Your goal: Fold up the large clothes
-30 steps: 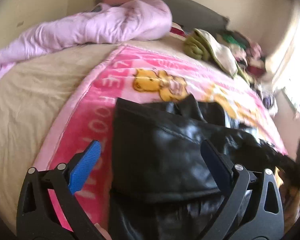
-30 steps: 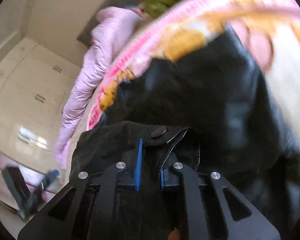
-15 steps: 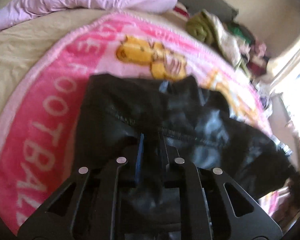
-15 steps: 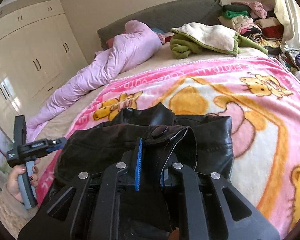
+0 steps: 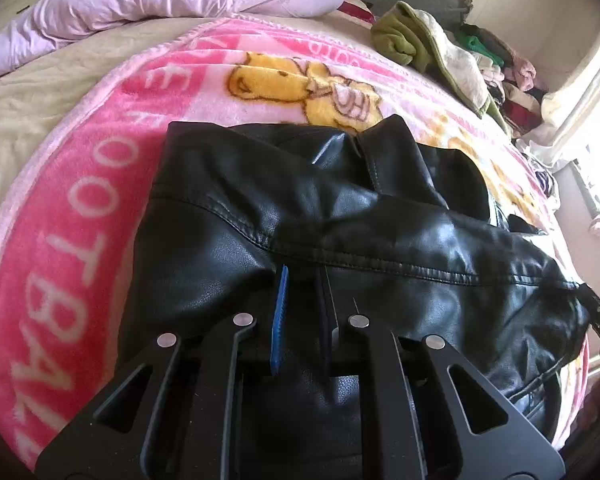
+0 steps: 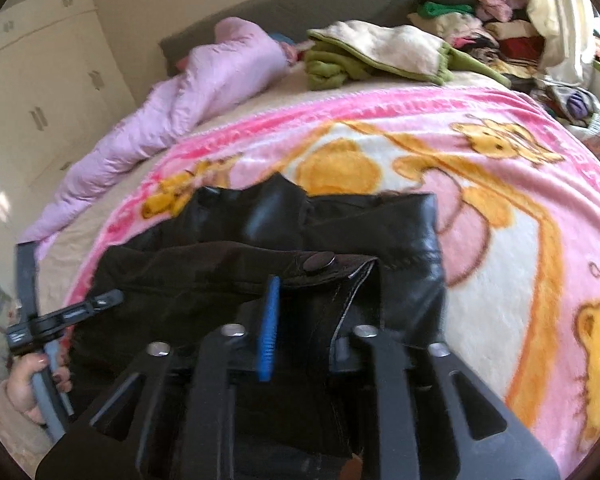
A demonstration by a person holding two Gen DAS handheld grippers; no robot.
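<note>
Left-wrist view: the left gripper (image 5: 302, 280) has its fingers pressed together, pinching a fold of the black leather jacket (image 5: 340, 208), which lies partly folded on the pink cartoon blanket (image 5: 80, 208) covering the bed. Right-wrist view: the right gripper (image 6: 304, 312) is opening its jaws, with the jacket's snap-button tab (image 6: 320, 262) lying between them. A lilac quilt (image 6: 172, 116) lies beyond.
</note>
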